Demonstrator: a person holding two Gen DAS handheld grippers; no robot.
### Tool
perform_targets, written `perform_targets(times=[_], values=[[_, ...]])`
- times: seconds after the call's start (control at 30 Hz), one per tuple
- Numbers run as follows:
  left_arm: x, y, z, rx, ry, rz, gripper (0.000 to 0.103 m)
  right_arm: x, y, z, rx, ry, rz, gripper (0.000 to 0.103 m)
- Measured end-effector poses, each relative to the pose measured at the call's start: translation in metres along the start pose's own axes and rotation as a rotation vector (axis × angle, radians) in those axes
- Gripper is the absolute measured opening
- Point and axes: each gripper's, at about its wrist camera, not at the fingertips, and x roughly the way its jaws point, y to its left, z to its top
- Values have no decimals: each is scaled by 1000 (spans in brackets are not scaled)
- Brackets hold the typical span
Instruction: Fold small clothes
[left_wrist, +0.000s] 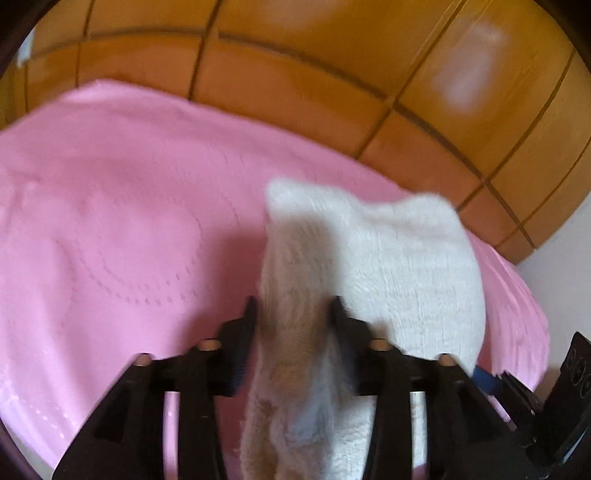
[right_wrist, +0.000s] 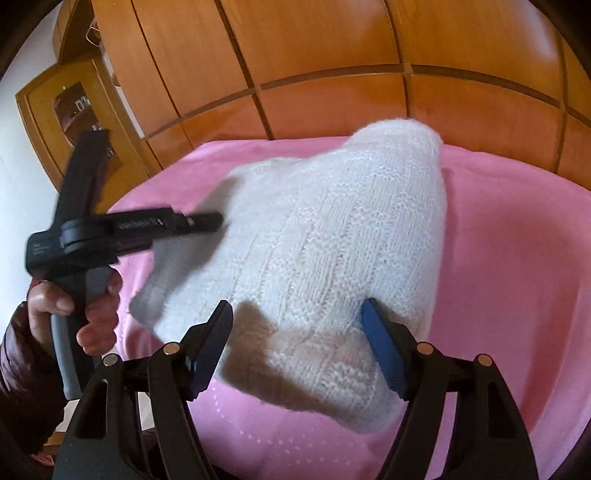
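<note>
My left gripper (left_wrist: 293, 310) has a bunched fold of the white knitted garment (left_wrist: 373, 266) running up between its jaws; both tips sit against the wool, so I read it as a pinch on that fold, though motion blur keeps me from being sure how firmly. My right gripper (right_wrist: 297, 321) stands with its jaws spread wide on either side of the same knit (right_wrist: 332, 240). The blue pad at 3 o'clock touches the edge of the fabric and the pad at 9 o'clock is at its hem, but whether they press I cannot tell; I judge it not gripping.

From the right wrist view the garment rises in a peak toward 12 o'clock and droops to 8 o'clock, where the left gripper (right_wrist: 207, 221) reaches in with a person's hand (right_wrist: 85, 302) on its handle. It hangs partly lifted over the pink bedspread (right_wrist: 517, 258), with wooden wardrobe panels (right_wrist: 332, 48) behind.

The ribbed wool looks light, soft and limp, with no stiffness to keep a crease. I expect it to stretch and sag from any single hold, and fuzzy yarn should resist slipping. I would take it at two hem corners, biting through both layers, not mid-panel.
</note>
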Motion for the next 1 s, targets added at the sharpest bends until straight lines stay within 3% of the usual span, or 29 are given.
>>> perform_targets(times=[0.13, 0.23, 0.33, 0.53, 0.83, 1.0], values=[[-21, -11, 2, -8, -87, -33, 48, -18, -9, 3, 18, 20, 26, 76], [-30, -21, -6, 67, -108, 19, 48, -37, -18, 20, 54, -46, 42, 79], [-37, -20, -13, 107, -106, 74, 67, -37, -25, 46, 61, -83, 4, 79], [-38, -24, -18, 138, -124, 105, 68, -8, -24, 90, 44, -46, -49, 99], [-24, -12, -20, 133, -93, 129, 68, 31, -17, 113, 25, 46, -43, 100], [-11, -1, -22, 116, -68, 137, 68, 69, -31, 111, 24, 110, -167, 100]])
